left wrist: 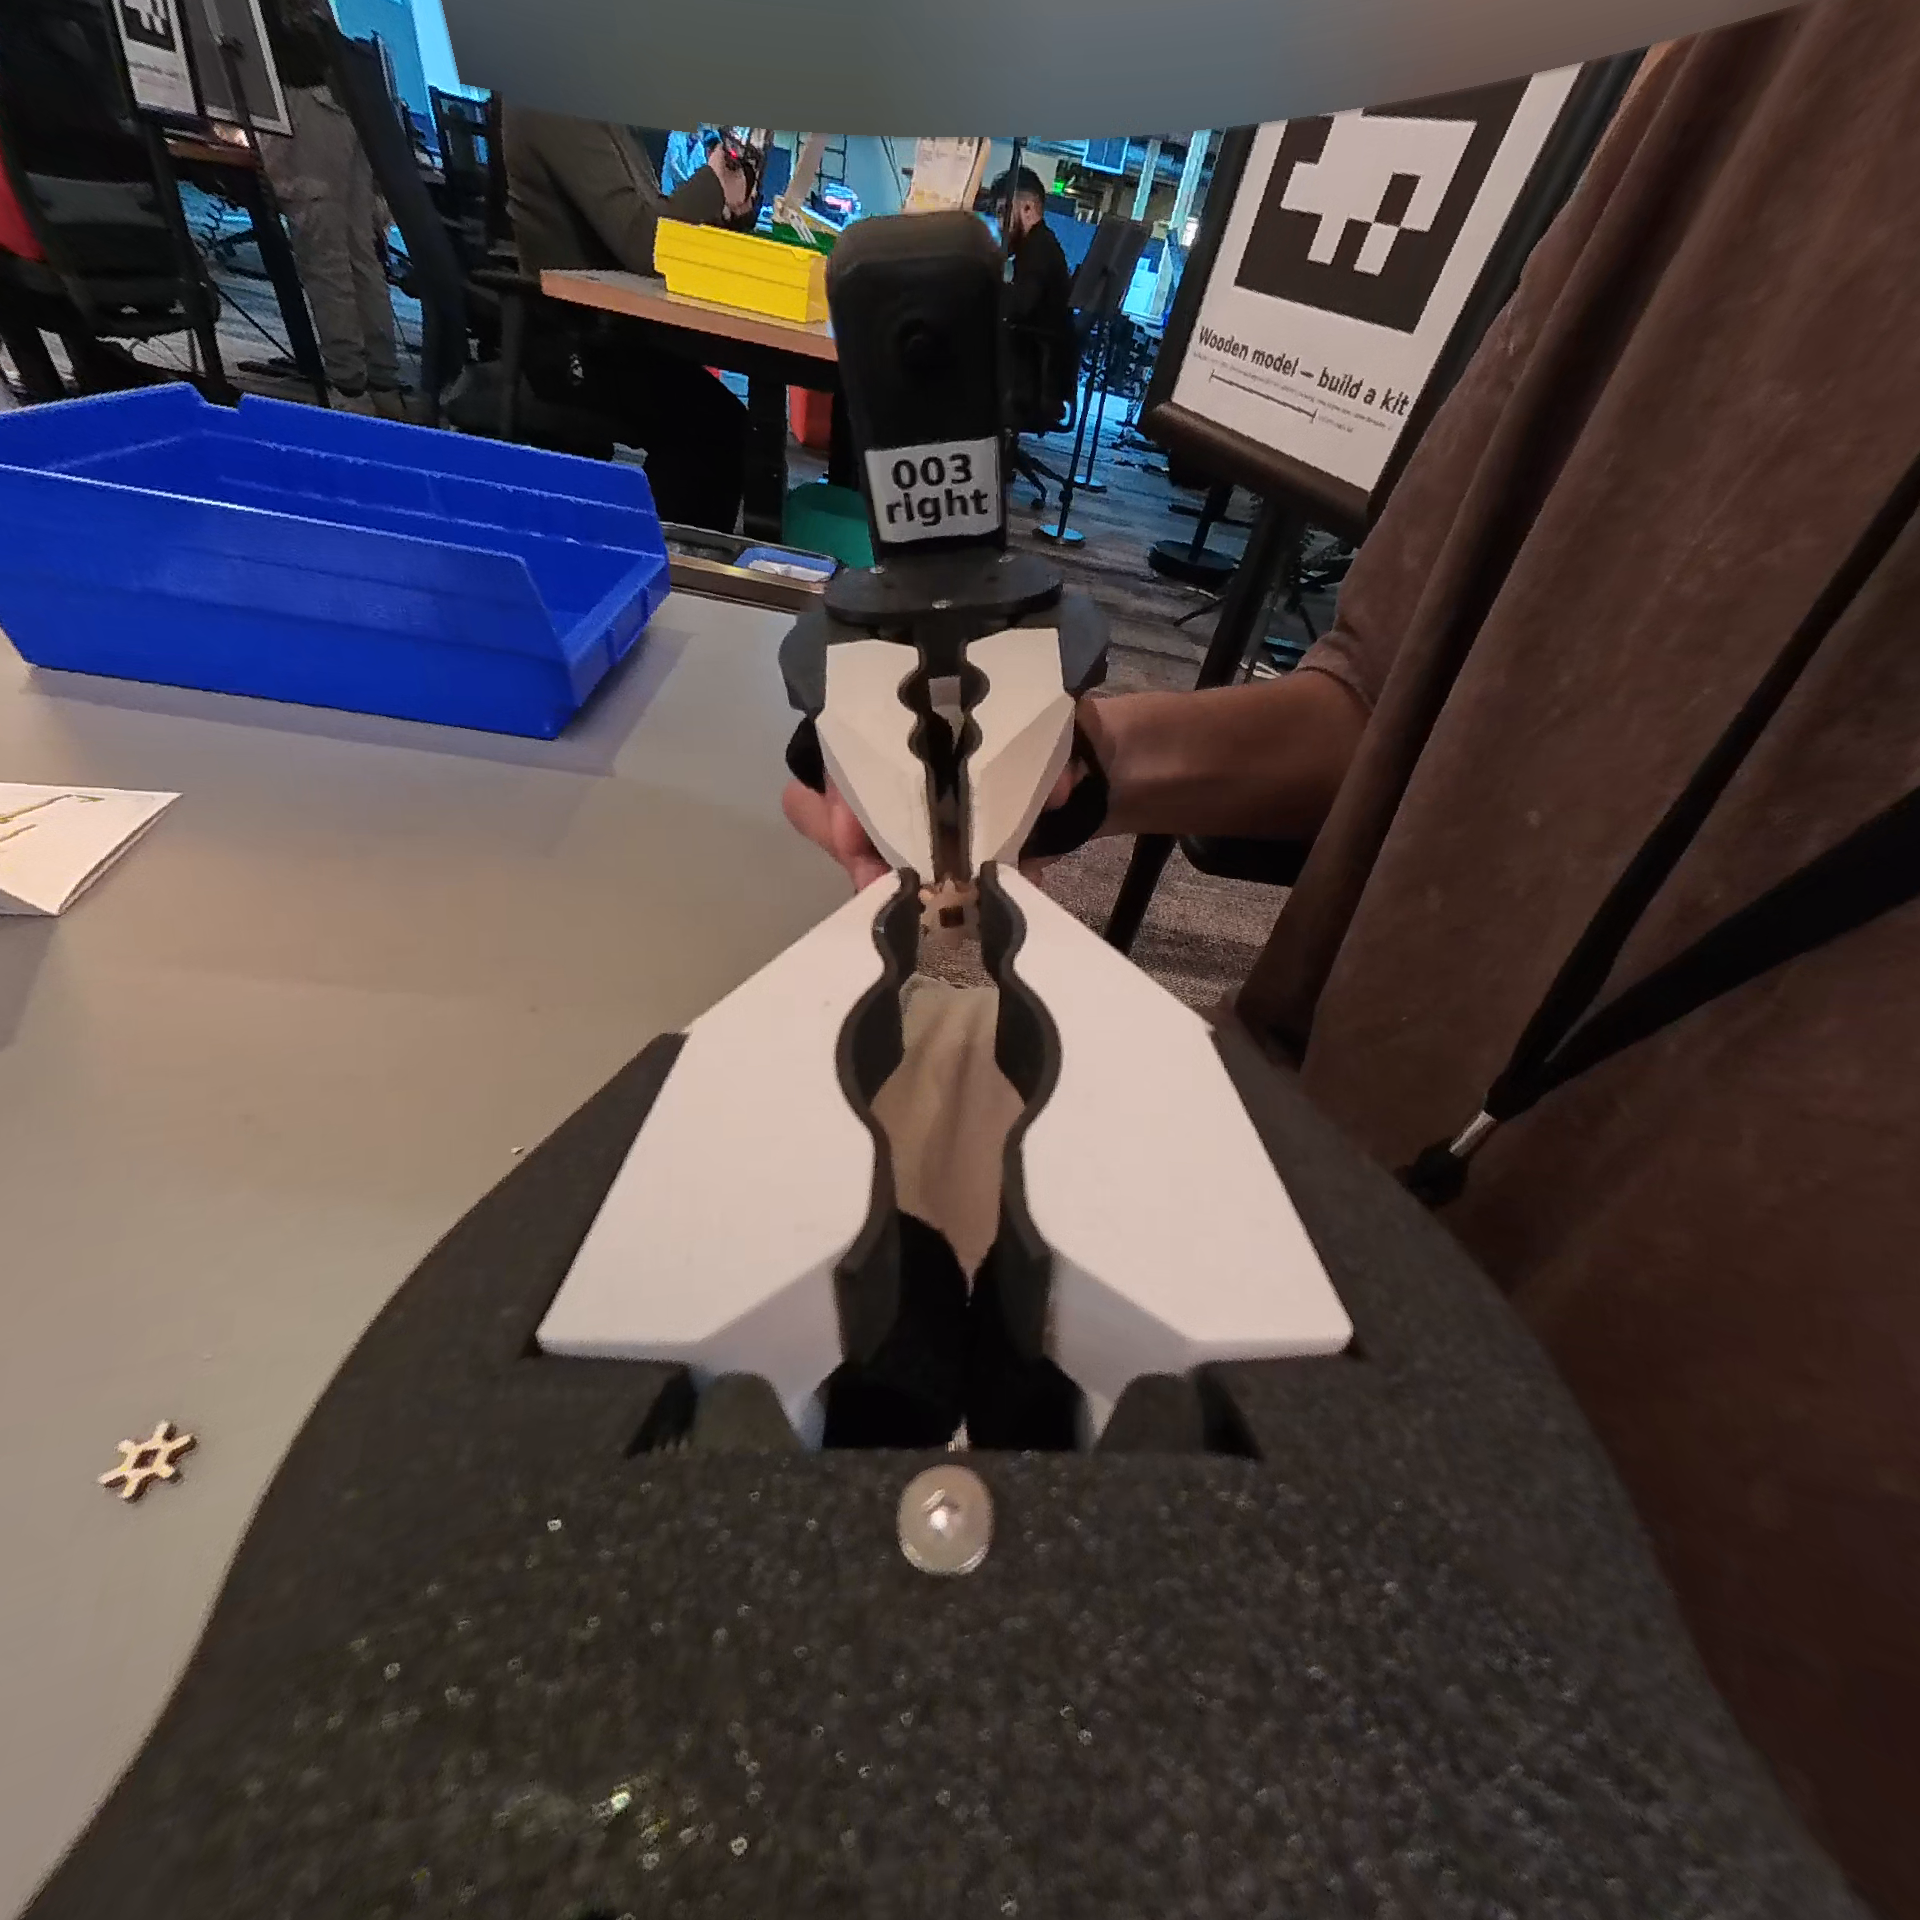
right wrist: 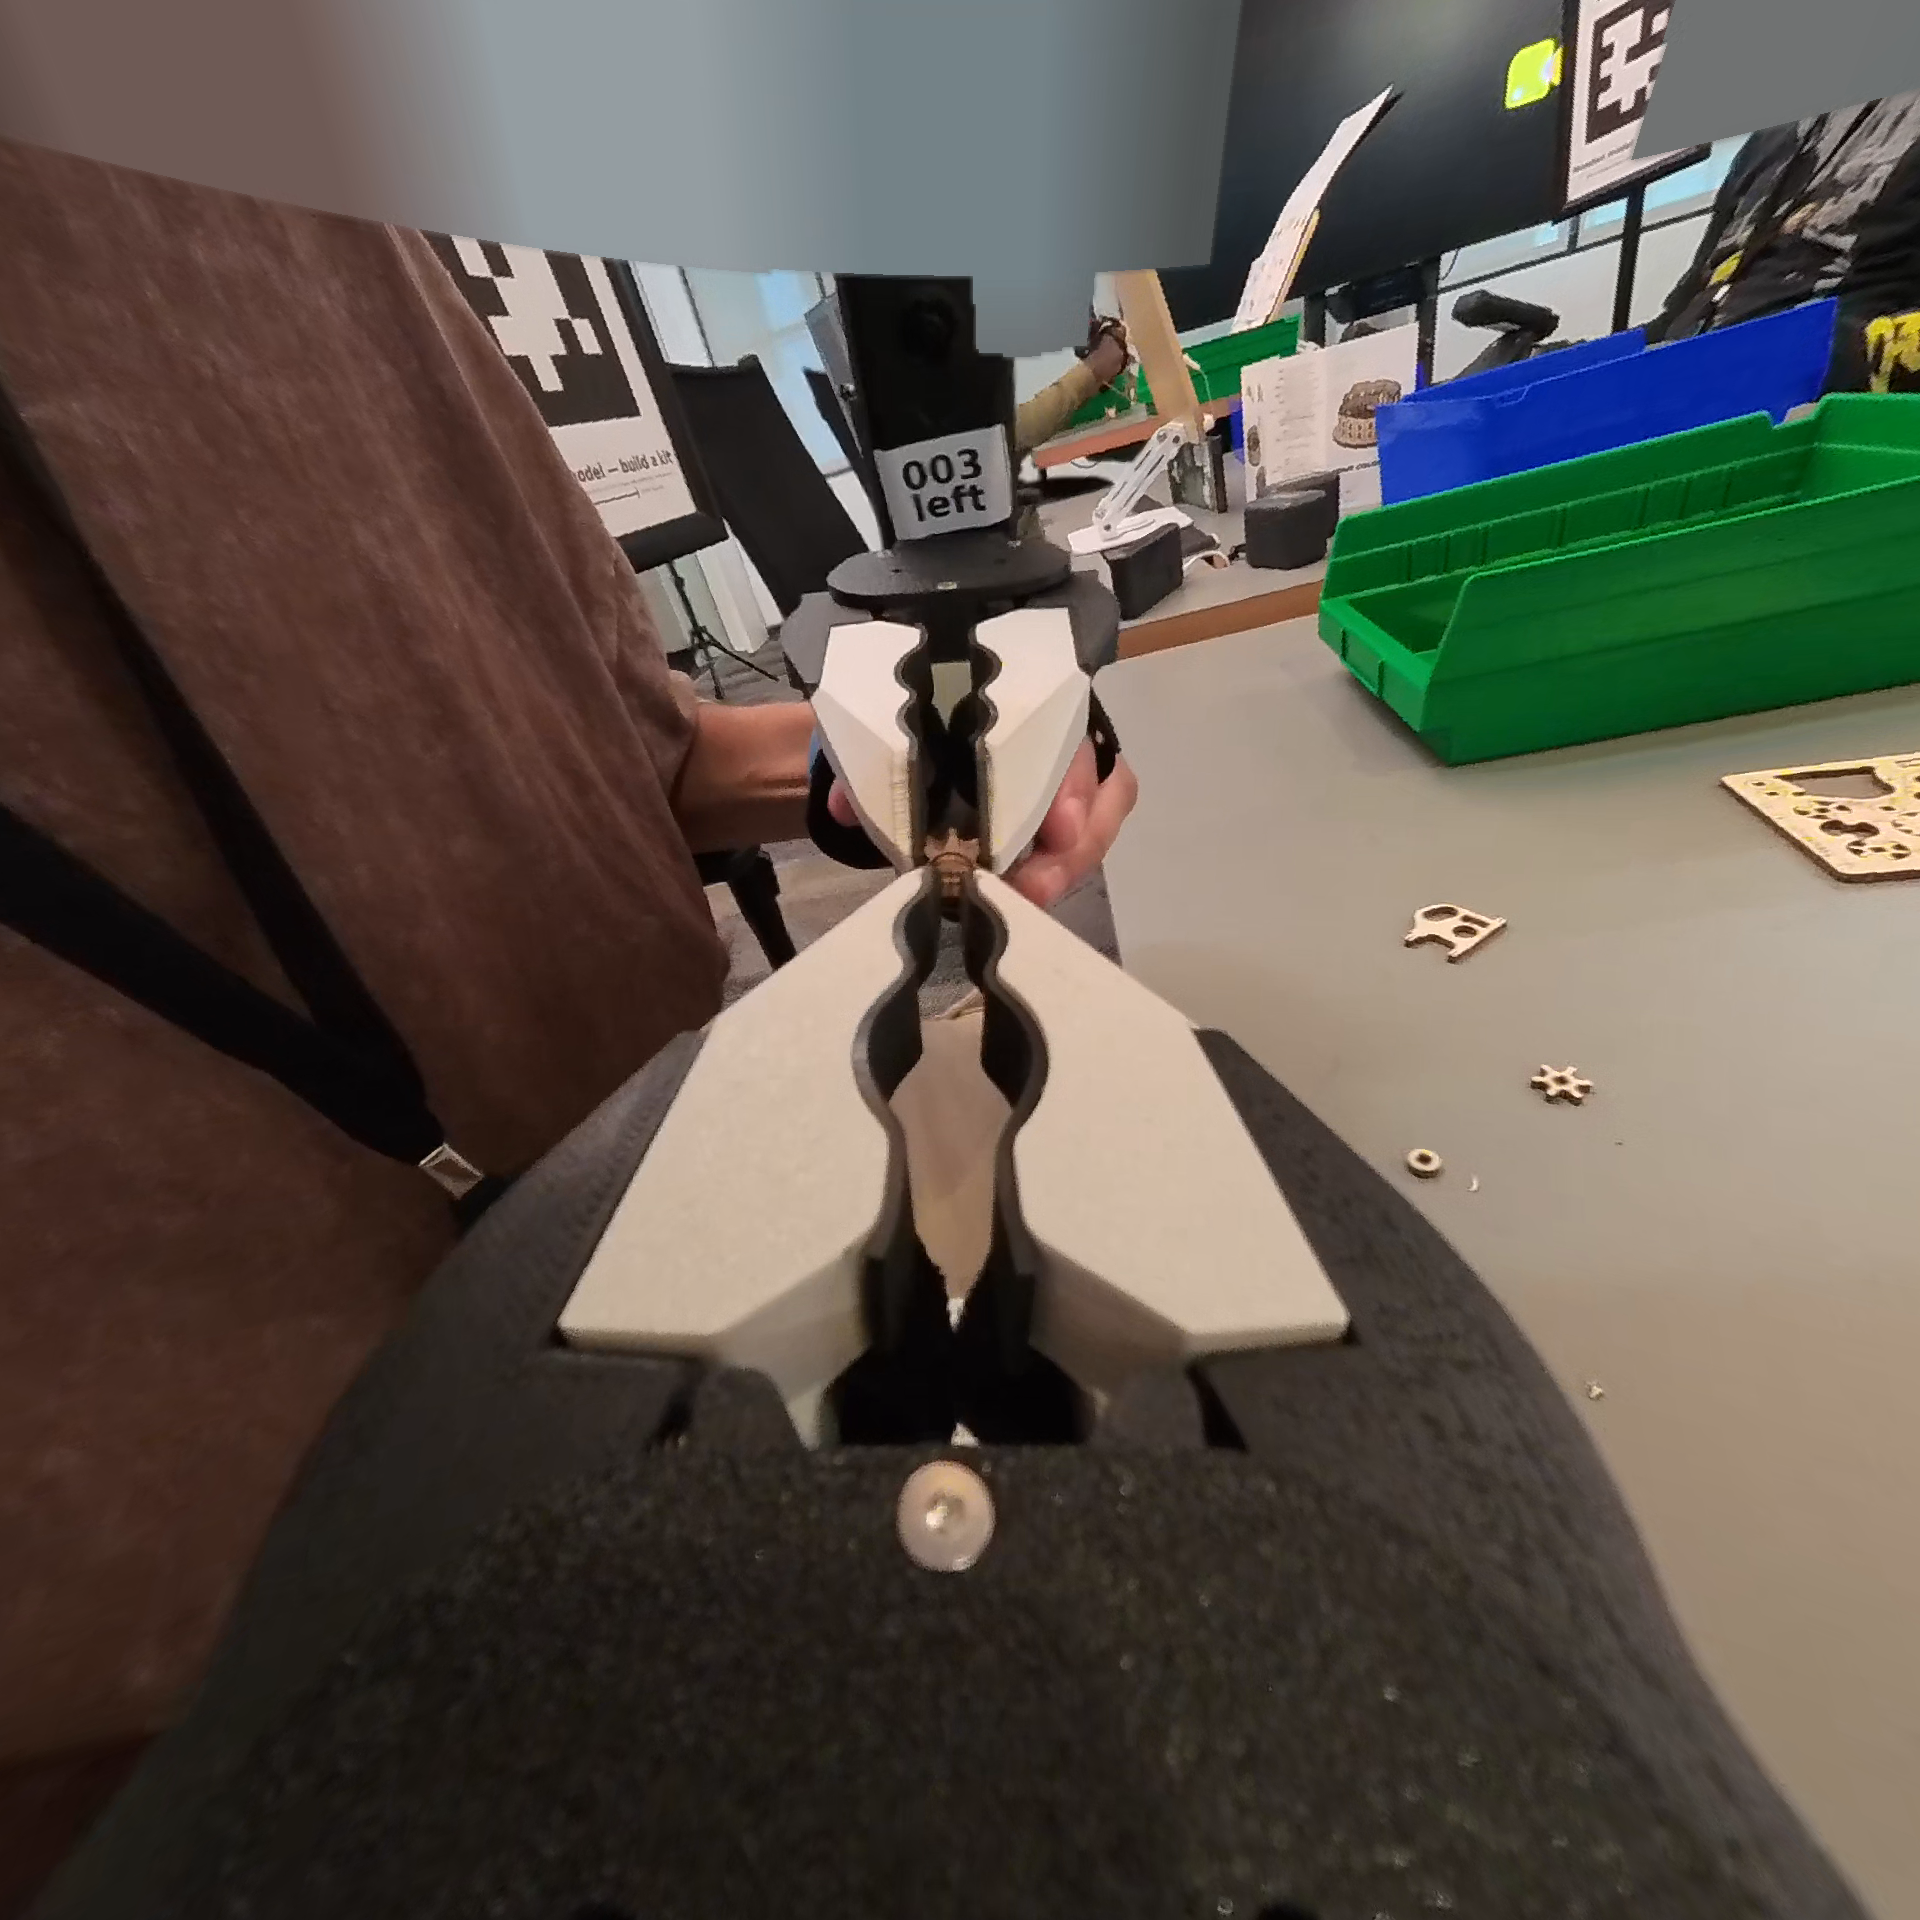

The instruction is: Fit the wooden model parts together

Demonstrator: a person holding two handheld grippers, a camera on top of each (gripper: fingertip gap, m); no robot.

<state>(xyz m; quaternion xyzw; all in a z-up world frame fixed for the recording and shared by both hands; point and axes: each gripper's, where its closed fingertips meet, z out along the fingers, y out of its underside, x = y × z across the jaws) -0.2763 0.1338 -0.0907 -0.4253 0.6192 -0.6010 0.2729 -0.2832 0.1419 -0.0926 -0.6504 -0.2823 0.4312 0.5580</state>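
Both grippers face tip to tip at frame centre, lifted off grey table (left wrist: 312,1039), likely so parts can meet in air.

Left gripper (left wrist: 948,902) clenched on small notched wooden piece (left wrist: 948,916), only edge showing past tips.

Right gripper (right wrist: 951,902) clenched on small round wooden part (right wrist: 951,871); exact shape too small to tell.

Parts touching or just apart, cannot tell; mating looks underway.

Spare cog piece (left wrist: 145,1460) lower left; loose pieces (right wrist: 1455,927) and punched sheet (right wrist: 1839,816) right edge, near for later steps.
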